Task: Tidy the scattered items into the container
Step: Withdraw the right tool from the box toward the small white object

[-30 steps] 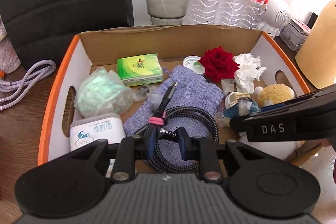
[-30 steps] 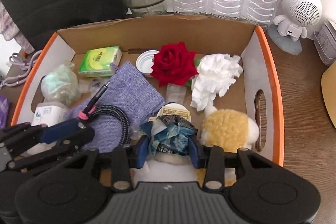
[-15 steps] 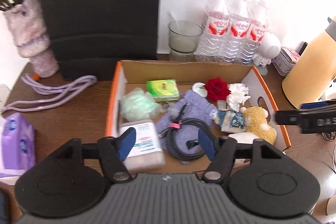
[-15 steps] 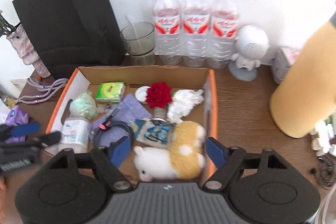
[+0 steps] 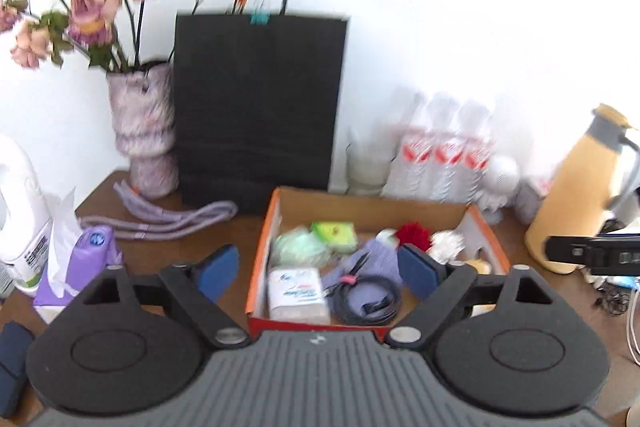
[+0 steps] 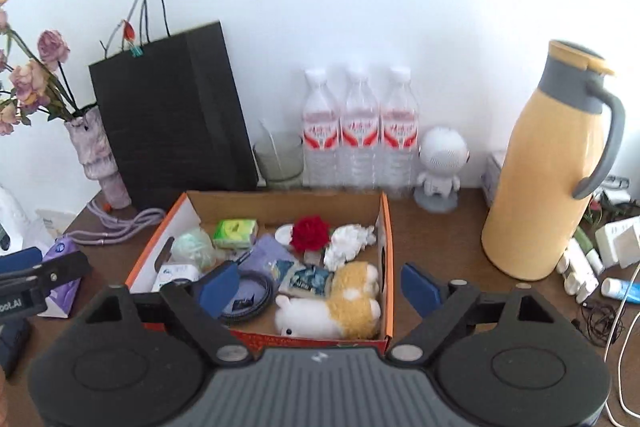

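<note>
The orange-rimmed cardboard box (image 6: 387,247) stands on the wooden table and also shows in the left wrist view (image 5: 264,243). In it lie a coiled black cable (image 5: 366,301), a purple pouch (image 6: 270,253), a red rose (image 6: 310,231), a green tissue pack (image 6: 235,233), a white crumpled tissue (image 6: 348,239), a blue packet (image 6: 308,279) and a plush toy (image 6: 336,311). My left gripper (image 5: 318,273) is open and empty, well back above the box's near edge. My right gripper (image 6: 320,287) is open and empty, raised in front of the box.
A black paper bag (image 6: 172,115), a vase of flowers (image 5: 144,135), a glass (image 6: 280,161), three water bottles (image 6: 360,131), a white figurine (image 6: 440,167) and a yellow jug (image 6: 548,179) stand behind and beside the box. A purple tissue pack (image 5: 86,259) and a lilac cord (image 5: 168,219) lie left.
Both grippers let go, the left of the black cable and the right of the blue packet, opened wide, and drew back and up away from the box.
</note>
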